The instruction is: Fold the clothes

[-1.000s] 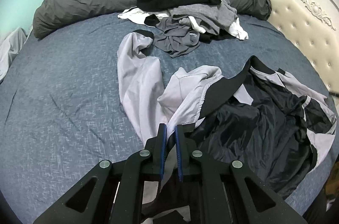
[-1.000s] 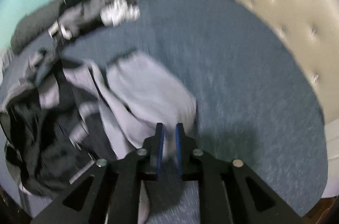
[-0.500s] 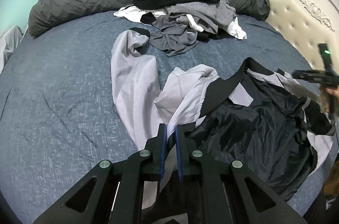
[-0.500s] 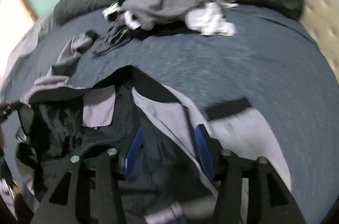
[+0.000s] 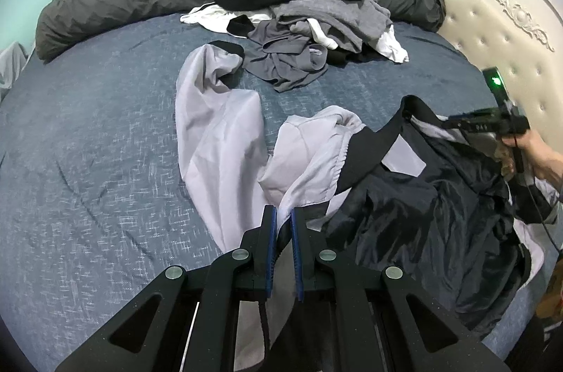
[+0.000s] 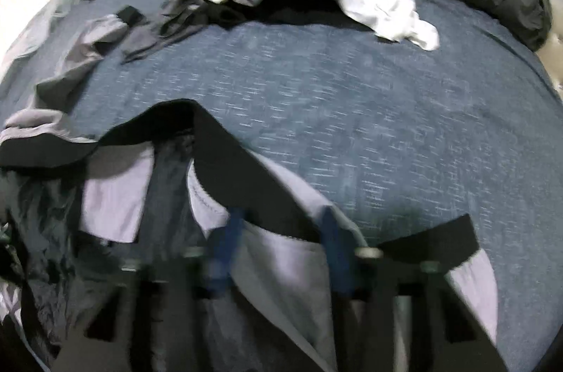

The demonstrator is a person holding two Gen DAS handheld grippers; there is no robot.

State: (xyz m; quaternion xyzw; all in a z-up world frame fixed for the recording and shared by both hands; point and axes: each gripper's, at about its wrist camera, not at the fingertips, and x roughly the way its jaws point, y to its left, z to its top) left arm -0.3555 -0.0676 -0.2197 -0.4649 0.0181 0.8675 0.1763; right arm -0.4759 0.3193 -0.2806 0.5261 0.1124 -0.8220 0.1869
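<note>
A light grey and black jacket (image 5: 404, 213) lies crumpled on the blue bed (image 5: 88, 143), with one pale sleeve (image 5: 211, 132) stretched toward the far pile. My left gripper (image 5: 283, 213) is shut on a fold of its pale grey fabric near the hem. A hand (image 5: 535, 157) holds my right gripper (image 5: 457, 125) over the jacket's right side. In the blurred right wrist view, the right gripper (image 6: 279, 224) has its jaws closing. Its blue pads still stand apart around the jacket's (image 6: 116, 203) pale front panel, below the black collar band (image 6: 246, 171).
A heap of black, grey and white clothes (image 5: 309, 9) sits at the far side against a rolled dark grey duvet (image 5: 123, 2). A cream tufted headboard (image 5: 510, 48) borders the bed on the right. Bare blue sheet (image 6: 387, 125) lies beyond the jacket.
The right gripper swung from the jacket's far sleeve over to its collar side, let go and spread its jaws, and came into the left wrist view. The left gripper kept its grip on the jacket.
</note>
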